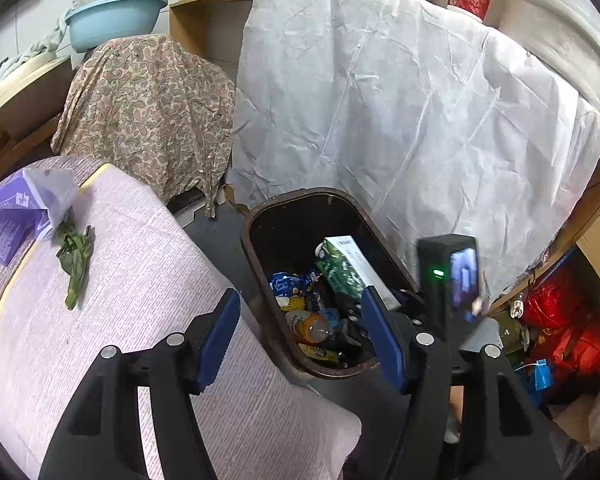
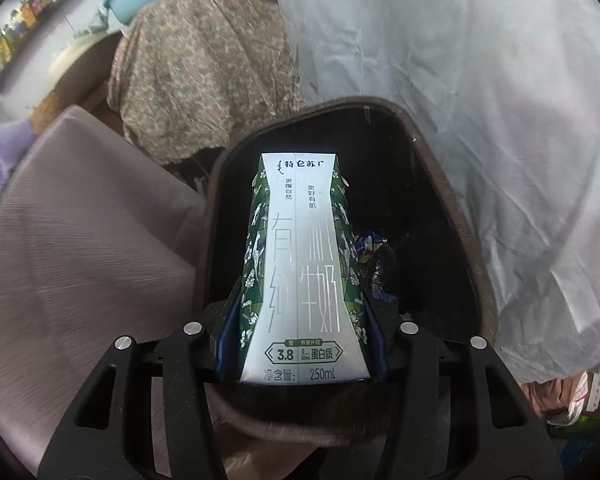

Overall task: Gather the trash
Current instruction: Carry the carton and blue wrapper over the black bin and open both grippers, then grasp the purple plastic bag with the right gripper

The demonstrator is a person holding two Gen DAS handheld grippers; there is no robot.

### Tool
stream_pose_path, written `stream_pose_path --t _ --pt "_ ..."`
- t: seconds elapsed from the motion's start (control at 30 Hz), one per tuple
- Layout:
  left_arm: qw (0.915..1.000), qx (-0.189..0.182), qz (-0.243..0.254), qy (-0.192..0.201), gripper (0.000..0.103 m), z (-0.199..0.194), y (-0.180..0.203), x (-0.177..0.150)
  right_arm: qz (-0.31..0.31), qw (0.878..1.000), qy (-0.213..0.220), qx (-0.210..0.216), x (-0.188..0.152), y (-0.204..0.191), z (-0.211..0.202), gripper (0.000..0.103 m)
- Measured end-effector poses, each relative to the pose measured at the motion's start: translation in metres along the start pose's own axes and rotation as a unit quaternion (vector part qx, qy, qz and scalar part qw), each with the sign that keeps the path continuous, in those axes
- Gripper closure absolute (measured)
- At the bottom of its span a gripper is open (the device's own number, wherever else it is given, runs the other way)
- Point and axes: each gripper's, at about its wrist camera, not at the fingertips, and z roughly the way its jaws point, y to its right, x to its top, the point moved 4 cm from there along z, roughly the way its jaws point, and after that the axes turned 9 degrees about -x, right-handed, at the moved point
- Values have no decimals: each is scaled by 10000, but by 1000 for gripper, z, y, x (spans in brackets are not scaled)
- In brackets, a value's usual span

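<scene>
A dark brown trash bin (image 1: 256,256) stands on the floor, holding several wrappers and a bottle (image 1: 310,326). My right gripper (image 2: 300,308) is shut on a green and white milk carton (image 2: 300,264) and holds it over the bin's opening (image 2: 416,208). The carton (image 1: 346,268) and the right gripper's body (image 1: 448,280) also show in the left wrist view, above the bin. My left gripper (image 1: 300,340) is open and empty, above the table's edge beside the bin. A green leaf scrap (image 1: 76,264) and a purple packet (image 1: 8,216) lie on the table's pinkish cloth (image 1: 148,320).
A white sheet (image 1: 400,100) drapes furniture behind the bin. A paisley cloth (image 1: 148,108) covers something at the left back, with a blue basin (image 1: 112,20) behind it. Red bags (image 1: 568,320) sit on a low shelf at right.
</scene>
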Motion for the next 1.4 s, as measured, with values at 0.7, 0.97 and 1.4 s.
stream_pose_path --t 0.7,0.97,1.4 --pt "9994 107 -138 297 28 -39 -18 -12 -112 9992 -136 -372 1 -8 20 30" --pt "9970 182 -413 626 20 -80 -49 -27 -512 9953 812 -108 18 -42 -75 25" --pt "9824 1061 -1191 968 20 -153 -151 -70 -2878 9288 1889 1369 50 -230 -195 8"
